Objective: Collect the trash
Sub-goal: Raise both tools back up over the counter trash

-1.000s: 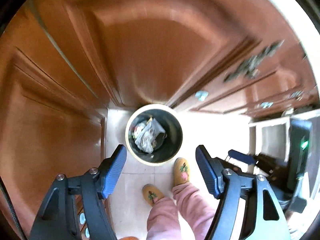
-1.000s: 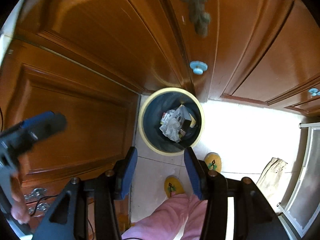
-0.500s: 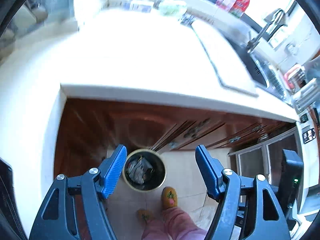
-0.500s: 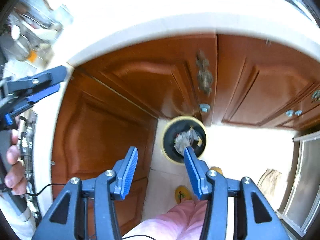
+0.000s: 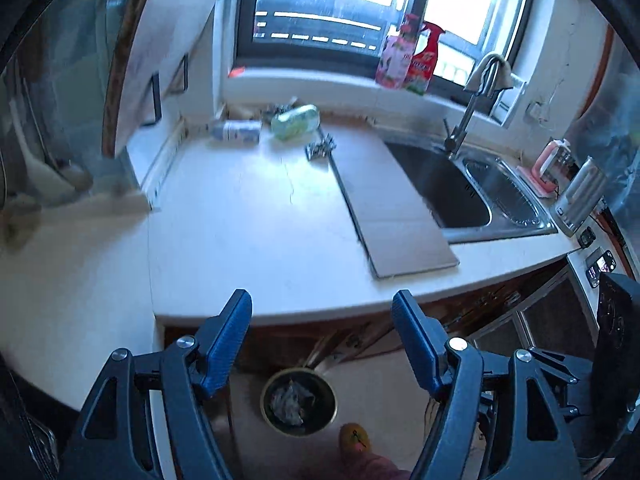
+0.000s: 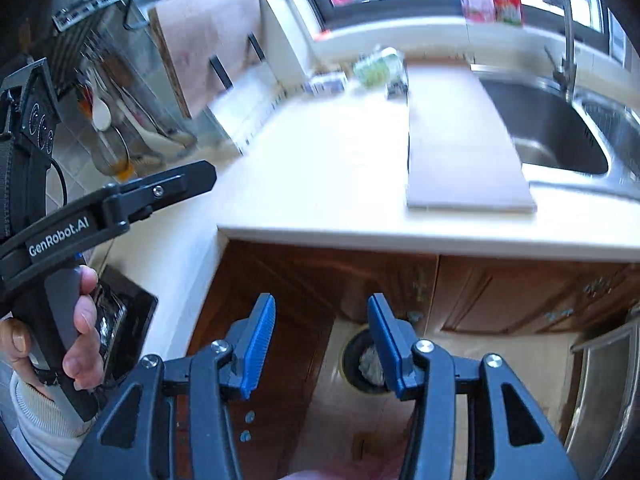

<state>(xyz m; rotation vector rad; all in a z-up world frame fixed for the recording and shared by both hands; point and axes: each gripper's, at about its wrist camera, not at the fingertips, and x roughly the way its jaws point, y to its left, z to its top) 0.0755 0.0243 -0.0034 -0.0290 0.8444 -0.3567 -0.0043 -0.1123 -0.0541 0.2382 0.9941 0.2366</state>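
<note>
White kitchen countertop [image 5: 248, 216] w/ steel sink [image 5: 472, 184]; round bin of crumpled trash [image 5: 298, 402] on floor below. Left gripper [image 5: 322, 312] jaws apart, just opened a bit, nothing between. Right gripper [image 6: 321, 312] apart, empty.

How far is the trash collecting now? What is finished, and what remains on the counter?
Done: the round yellow-rimmed bin on the floor already holds crumpled wrappers. In hand: nothing; the left gripper and right gripper are both open and empty. Left: a green packet, a lying white bottle and a small crumpled foil piece at the back of the white counter.
</note>
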